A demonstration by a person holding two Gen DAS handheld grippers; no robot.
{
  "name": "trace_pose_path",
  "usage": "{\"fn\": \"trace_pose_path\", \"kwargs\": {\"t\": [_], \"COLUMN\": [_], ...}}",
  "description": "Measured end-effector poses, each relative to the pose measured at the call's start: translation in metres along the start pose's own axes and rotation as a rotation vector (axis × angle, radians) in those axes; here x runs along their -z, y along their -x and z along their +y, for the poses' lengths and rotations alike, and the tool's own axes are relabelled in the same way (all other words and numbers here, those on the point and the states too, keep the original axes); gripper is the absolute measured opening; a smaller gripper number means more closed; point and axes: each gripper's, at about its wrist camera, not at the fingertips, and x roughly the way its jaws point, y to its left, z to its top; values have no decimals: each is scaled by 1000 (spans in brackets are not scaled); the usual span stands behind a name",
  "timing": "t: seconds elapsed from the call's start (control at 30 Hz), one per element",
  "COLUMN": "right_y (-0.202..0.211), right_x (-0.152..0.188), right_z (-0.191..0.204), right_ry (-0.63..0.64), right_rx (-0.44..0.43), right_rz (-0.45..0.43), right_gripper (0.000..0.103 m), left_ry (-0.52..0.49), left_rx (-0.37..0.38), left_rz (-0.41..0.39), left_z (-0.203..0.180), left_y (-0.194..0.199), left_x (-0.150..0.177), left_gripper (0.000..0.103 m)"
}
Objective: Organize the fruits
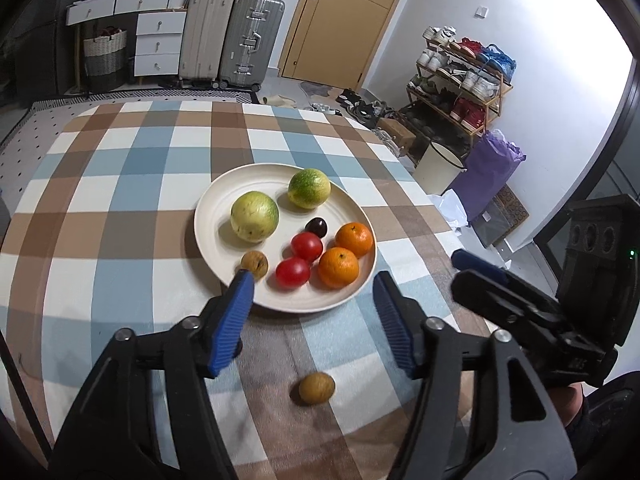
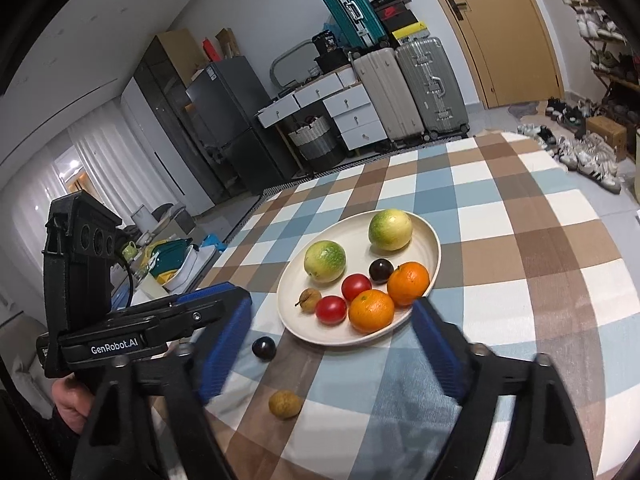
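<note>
Most of the fruit is already piled on the cream plate [image 1: 208, 216]: two green-yellow ones, two tomatoes, two oranges, a dark plum and a brown longan. Two strays are left on the checked desk [image 1: 120, 184]: a loose longan [image 1: 316, 388] just short of the plate, and a dark plum [image 2: 263, 347] seen only from the right wrist, near the plate's rim. The left tongs [image 1: 314, 286] are spread wide with nothing held, hovering above the loose longan. The right tongs [image 2: 334, 312] are likewise gaping and empty. So it's probably the pick-up step for a straggler. Next, the left tongs would need to be lowered around that longan and squeezed gently, since it looks small and likely to roll.
</note>
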Motion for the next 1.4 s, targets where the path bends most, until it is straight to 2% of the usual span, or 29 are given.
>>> {"fn": "trace_pose_path", "kwargs": {"t": [0.13,0.37,0.47,0.57,0.77,0.93,1.07,1.2,1.4], "right_y": [12,30,31,28,9,-5,-20,-31,-49], "right_x": [1,7,13,22,47,64,72,75,80], "right_z": [8,24,31,36,46,52,53,57,62], "right_ry": [25,57,74,89,98,113,121,140,166], "right_rx": [6,11,11,4,-23,-1,63,89,96], "right_rz": [-42,-77,-68,-43,52,103,145,176,238], "right_gripper": [95,99,100,102,102,102,102,102,102], "left_ry": [2,12,34,50,61,111,145,178,222], "left_rx": [-8,-41,-57,-52,-73,-83,-83,-78,-65], "left_rz": [-29,-67,-79,-87,-101,-94,-90,-90,-64], "left_z": [-2,0,8,17,34,56,74,90,112], "left_y": [14,40,51,61,72,72,71,67,54], "left_x": [6,16,23,33,56,70,78,82,87], "left_gripper": [80,83,90,101,102,102,102,102,102]}}
